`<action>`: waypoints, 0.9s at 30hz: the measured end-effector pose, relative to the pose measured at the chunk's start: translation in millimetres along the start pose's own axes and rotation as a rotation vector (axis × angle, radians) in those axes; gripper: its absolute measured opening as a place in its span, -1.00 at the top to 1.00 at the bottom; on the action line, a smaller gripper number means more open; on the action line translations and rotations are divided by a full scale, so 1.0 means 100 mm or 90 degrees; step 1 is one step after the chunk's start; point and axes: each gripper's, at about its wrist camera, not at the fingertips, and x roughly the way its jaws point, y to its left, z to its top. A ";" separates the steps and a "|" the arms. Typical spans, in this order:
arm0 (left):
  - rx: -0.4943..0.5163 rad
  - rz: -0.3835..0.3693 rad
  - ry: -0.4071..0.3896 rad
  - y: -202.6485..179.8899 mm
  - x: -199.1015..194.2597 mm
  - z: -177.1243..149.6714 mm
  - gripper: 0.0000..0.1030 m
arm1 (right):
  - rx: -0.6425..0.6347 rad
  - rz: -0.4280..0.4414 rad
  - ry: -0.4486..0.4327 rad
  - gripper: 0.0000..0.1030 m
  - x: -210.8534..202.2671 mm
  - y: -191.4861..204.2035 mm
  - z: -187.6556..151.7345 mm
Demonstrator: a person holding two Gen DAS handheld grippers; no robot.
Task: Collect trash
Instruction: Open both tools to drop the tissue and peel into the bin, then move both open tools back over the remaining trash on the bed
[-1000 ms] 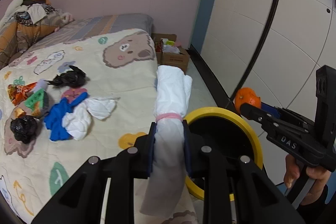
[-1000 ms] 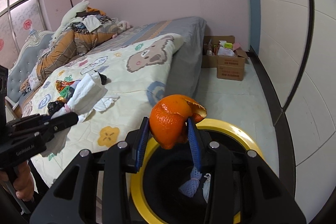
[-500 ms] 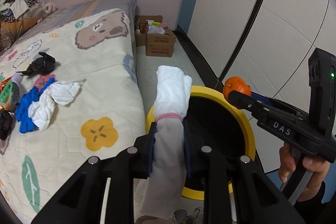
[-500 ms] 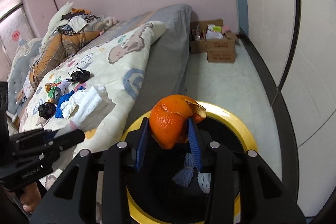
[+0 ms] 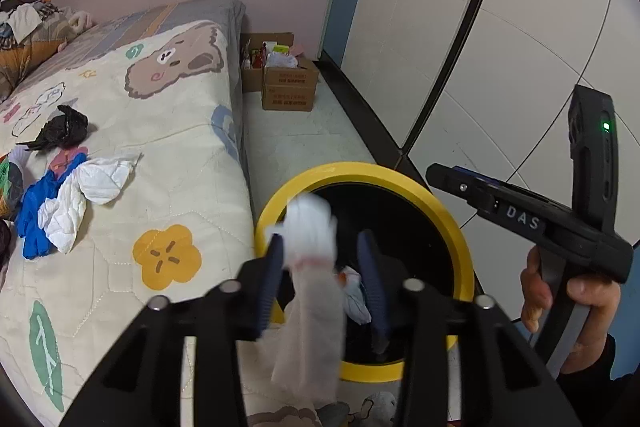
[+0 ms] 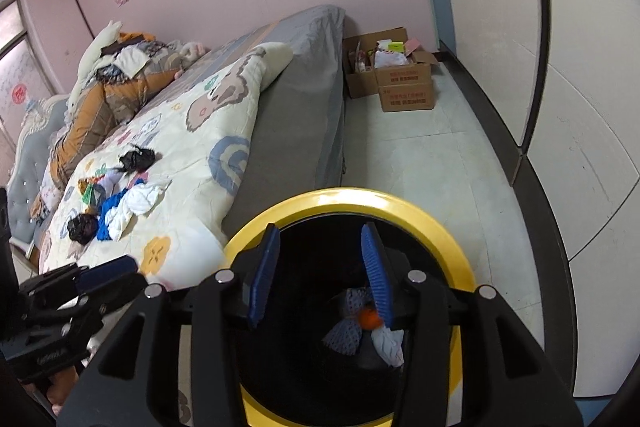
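Two claws over yellow bin [image 5: 448,215] | left claw [image 5: 322,269] just opening, white wad [image 5: 310,227] slipping between jaws, may catch rim, miss | right claw [image 6: 320,267] apart, empty, orange peel [image 6: 368,319] inside bin | more trash on bed [image 5: 188,155], frame left

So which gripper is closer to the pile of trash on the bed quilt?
Left. The left gripper hangs over the yellow-rimmed bin's bed-side edge; the right gripper hangs over the bin's middle, farther from the trash pile.

Both grippers [image 5: 322,267] [image 6: 320,269] (fingers apart)
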 end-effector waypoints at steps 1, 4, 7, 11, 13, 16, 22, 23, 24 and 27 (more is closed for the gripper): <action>0.003 0.004 -0.005 -0.01 -0.02 0.00 0.04 | 0.005 -0.003 -0.004 0.19 -0.02 -0.02 0.01; 0.008 0.012 -0.022 -0.02 -0.11 -0.01 -0.15 | 0.019 -0.011 -0.022 0.12 -0.09 -0.09 0.06; -0.004 0.020 -0.040 0.04 -0.20 0.00 -0.32 | 0.016 -0.016 -0.032 0.04 -0.13 -0.10 0.10; -0.019 0.046 -0.071 0.15 -0.37 0.03 -0.52 | 0.010 -0.015 -0.035 -0.07 -0.13 -0.03 0.12; -0.028 0.058 -0.090 0.19 -0.49 0.03 -0.59 | 0.005 -0.013 -0.037 -0.14 -0.13 0.03 0.13; -0.032 0.079 -0.118 0.28 -0.65 0.04 -0.70 | -0.004 -0.009 -0.042 -0.19 -0.14 0.13 0.16; -0.049 0.127 -0.147 0.52 -0.89 0.04 -0.73 | -0.027 0.016 -0.060 -0.33 -0.18 0.41 0.24; -0.056 0.136 -0.152 0.58 -0.94 0.04 -0.74 | -0.034 0.022 -0.063 -0.35 -0.19 0.48 0.26; -0.064 0.144 -0.157 0.64 -0.98 0.05 -0.76 | -0.041 0.027 -0.064 -0.35 -0.20 0.53 0.28; -0.088 0.167 -0.170 0.83 -1.11 0.04 -0.78 | -0.067 0.044 -0.071 -0.37 -0.21 0.74 0.34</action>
